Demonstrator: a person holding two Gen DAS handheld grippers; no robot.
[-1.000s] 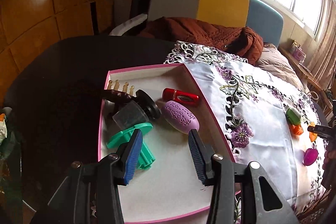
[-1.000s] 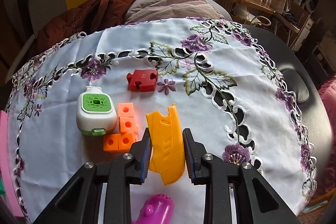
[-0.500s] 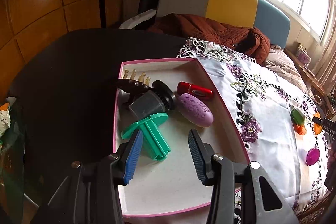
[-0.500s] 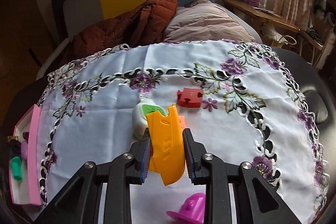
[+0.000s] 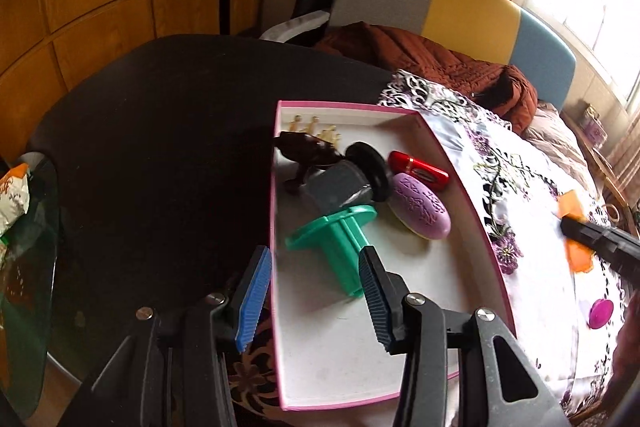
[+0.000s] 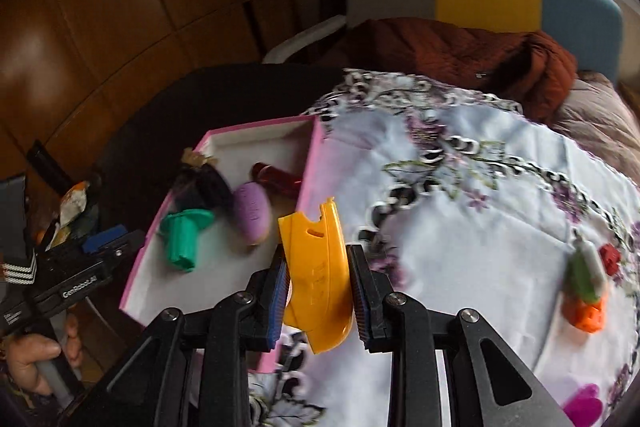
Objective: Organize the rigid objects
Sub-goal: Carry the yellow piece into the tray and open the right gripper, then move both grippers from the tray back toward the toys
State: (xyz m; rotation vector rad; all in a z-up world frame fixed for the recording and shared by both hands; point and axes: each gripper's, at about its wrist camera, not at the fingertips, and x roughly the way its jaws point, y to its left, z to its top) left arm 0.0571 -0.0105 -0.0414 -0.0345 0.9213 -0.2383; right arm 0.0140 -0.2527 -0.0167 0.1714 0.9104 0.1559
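My right gripper [image 6: 318, 287] is shut on a flat orange plastic piece [image 6: 316, 267] and holds it in the air by the right wall of the pink-rimmed white tray [image 6: 308, 163]. The same piece shows in the left wrist view [image 5: 576, 223] in the right gripper [image 5: 600, 239]. My left gripper [image 5: 316, 291] is open and empty over the tray's near left rim [image 5: 276, 267]. In the tray lie a green plastic stand [image 5: 340, 243], a purple oval case [image 5: 420, 205], a red case [image 5: 418, 170], a grey-and-black jar [image 5: 352, 179] and a dark comb [image 5: 308, 151].
On the embroidered white cloth [image 6: 500, 211] lie a green-and-white device [image 6: 586, 267], orange blocks [image 6: 584, 311], a red puzzle piece [image 6: 610, 257] and a magenta toy [image 6: 584, 407]. The dark table [image 5: 160, 147] stretches left of the tray. A sofa with a brown blanket [image 5: 420, 55] stands behind.
My right gripper has lifted the orange piece off the cloth and swung it left to the tray. My left gripper has shifted left, and now straddles the tray's left rim.
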